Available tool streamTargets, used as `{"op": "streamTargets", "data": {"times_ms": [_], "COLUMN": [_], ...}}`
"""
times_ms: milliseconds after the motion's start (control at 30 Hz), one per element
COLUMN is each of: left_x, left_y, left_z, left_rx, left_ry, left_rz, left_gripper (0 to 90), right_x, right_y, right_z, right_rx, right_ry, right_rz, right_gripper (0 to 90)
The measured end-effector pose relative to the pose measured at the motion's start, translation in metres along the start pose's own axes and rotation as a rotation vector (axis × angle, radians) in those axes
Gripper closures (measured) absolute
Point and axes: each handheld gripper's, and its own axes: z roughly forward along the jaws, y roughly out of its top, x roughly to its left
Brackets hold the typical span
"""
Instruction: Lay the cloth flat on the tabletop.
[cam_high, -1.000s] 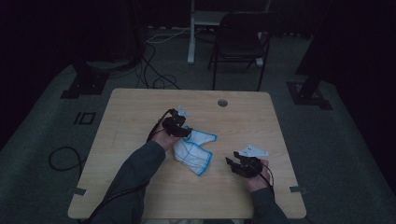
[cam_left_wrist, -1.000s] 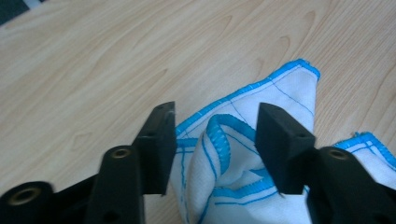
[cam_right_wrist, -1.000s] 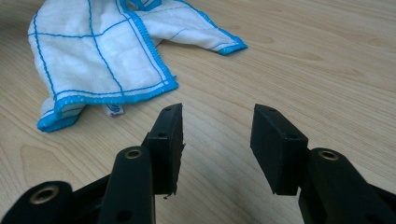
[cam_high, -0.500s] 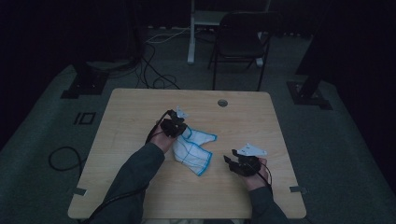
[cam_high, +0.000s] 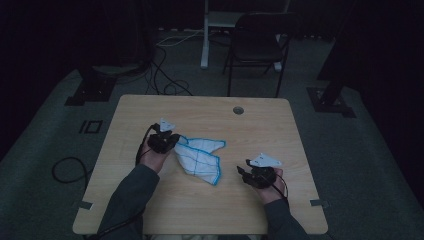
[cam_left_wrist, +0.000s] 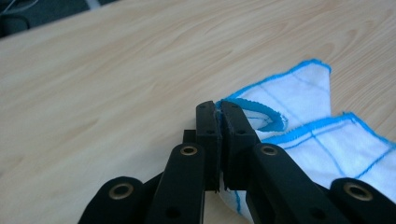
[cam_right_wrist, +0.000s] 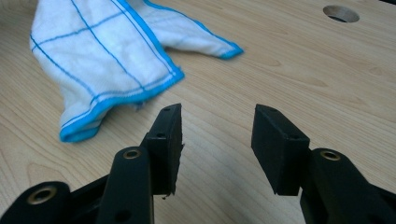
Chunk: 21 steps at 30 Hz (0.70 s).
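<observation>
A white cloth with blue edging lies crumpled near the middle of the wooden bench, and the left gripper has its jaws pressed together on one hemmed corner of it. In the left gripper view the blue border curls out from between the two black jaws. Compared with one second ago, almost nothing has changed (the cloth has the same shape and place, and the left hand sits at the same spot), so the grasp seems settled and not yet used for a pull.

The right gripper rests low over the bare wood with its jaws apart, holding nothing. The nearest cloth corner lies just beside its jaws, to their left in its own view. It has stayed nearly where it was, so probably the next step is to take that free corner.
</observation>
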Motion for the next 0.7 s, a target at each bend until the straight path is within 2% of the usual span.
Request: {"op": "streamTargets", "data": {"times_ms": [67,100,133,267,333,433,467,500,533,567,700], "left_x": [0.007,0.007,0.012,0.022,0.025,0.028,0.028,0.032,0.032,0.036,0.042], "left_y": [-0.01,-0.01,-0.02,-0.041,-0.046,-0.062,-0.062,-0.07,-0.07,-0.077,-0.085], "left_z": [-0.002,-0.002,-0.003,-0.003,-0.003,-0.003,-0.003,-0.003,-0.003,-0.006,-0.011], "left_rx": [0.012,0.012,0.022,0.049,0.061,0.093,0.093,0.096,0.096,0.095,0.087], "left_ry": [0.008,0.008,0.018,0.033,0.036,0.058,0.058,0.059,0.059,0.061,0.071], "left_rz": [-0.018,-0.018,-0.035,-0.079,-0.084,-0.088,-0.088,-0.112,-0.112,-0.139,-0.17], "left_gripper": [87.4,87.3,87.2,86.6,86.4,85.2,84.3,83.1,82.2,80.8,76.0], "right_x": [0.001,0.002,0.002,0.004,0.004,0.006,0.006,0.007,0.007,0.007,0.007], "right_y": [0.001,0.002,0.002,0.003,0.003,0.004,0.004,0.004,0.004,0.004,0.005], "right_z": [0.001,0.001,0.001,0.002,0.003,0.004,0.004,0.004,0.004,0.004,0.003], "right_rx": [-0.002,-0.002,-0.002,-0.001,-0.001,0.0,0.0,0.0,0.0,0.0,-0.001], "right_ry": [-0.001,-0.002,-0.003,-0.002,-0.001,0.0,0.0,0.0,0.0,-0.001,-0.003], "right_rz": [-0.005,-0.01,-0.012,-0.014,-0.017,-0.023,-0.023,-0.023,-0.023,-0.023,-0.023], "right_gripper": [53.2,53.3,53.3,53.3,53.2,53.3,53.3,53.2,53.2,53.3,53.3]}}
